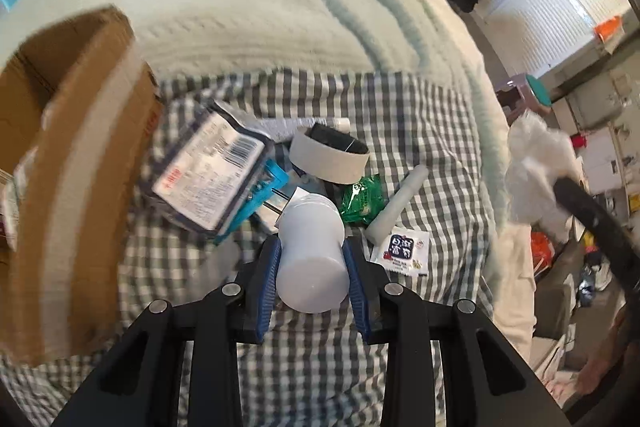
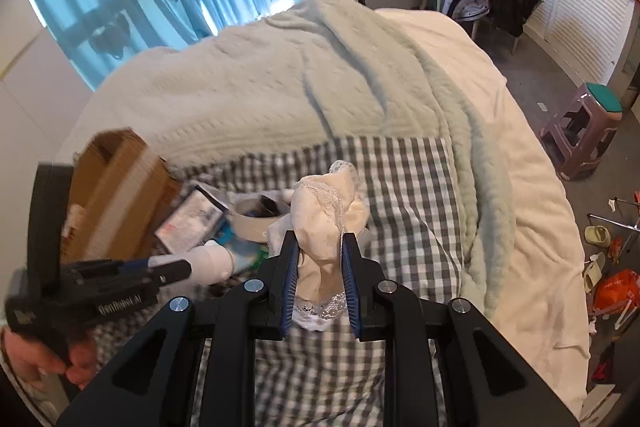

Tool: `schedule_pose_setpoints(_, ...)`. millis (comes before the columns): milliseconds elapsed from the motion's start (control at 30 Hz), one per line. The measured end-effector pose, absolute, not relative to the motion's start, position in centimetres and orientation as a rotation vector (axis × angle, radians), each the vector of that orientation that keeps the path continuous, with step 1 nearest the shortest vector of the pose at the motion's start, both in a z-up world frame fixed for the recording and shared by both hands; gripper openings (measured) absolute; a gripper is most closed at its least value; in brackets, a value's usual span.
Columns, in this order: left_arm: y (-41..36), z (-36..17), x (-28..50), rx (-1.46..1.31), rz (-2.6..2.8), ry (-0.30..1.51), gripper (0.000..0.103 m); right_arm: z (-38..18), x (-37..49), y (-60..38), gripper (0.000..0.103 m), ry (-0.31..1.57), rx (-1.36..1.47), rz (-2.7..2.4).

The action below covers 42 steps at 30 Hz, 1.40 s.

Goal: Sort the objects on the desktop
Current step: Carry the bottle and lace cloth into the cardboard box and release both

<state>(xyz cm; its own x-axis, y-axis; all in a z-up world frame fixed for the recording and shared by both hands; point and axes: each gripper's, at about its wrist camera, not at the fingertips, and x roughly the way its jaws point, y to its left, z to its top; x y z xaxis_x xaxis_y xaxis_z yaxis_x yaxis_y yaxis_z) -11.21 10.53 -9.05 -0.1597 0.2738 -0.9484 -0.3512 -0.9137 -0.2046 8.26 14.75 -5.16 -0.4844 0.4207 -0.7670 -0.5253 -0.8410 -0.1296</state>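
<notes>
A: Where is the white bottle (image 1: pixel 312 251)?
B: The left claw (image 1: pixel 311 267) grips it above the checked cloth (image 1: pixel 420 115) on the bed. At its 12 o'clock lies a tape roll (image 1: pixel 330 157), at 10 o'clock the cardboard box (image 1: pixel 72 131).
A: And the right claw (image 2: pixel 320 267)?
B: It is clamped on a cream lace cloth (image 2: pixel 324 223).

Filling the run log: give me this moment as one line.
left gripper: shut on white bottle | right gripper: shut on lace cloth | cardboard box: left of pile | surface: checked cloth
</notes>
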Motion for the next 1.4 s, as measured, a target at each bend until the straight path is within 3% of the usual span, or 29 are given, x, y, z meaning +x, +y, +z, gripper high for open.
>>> schedule_pose_setpoints(267,6.9,-1.9,-10.5,-1.642,2.119,0.028,0.032,-1.8,5.5,7.2,0.020,0.108,-1.184,2.341)
schedule_pose_setpoints(533,-0.5,2.5,-12.3,-1.600,2.190,-0.194,0.032,-0.5,1.2,0.0,0.020,0.081,-1.149,2.402)
schedule_pose_setpoints(867,-10.9,2.6,-15.5,-1.623,2.328,-0.325,0.032,-4.3,-6.4,-5.3,0.020,0.097,-1.242,2.442)
schedule_pose_setpoints(1400,-20.2,-0.7,-19.1,-1.722,2.460,-0.308,0.032,-13.1,-15.9,-8.1,0.020,0.174,-1.425,2.383)
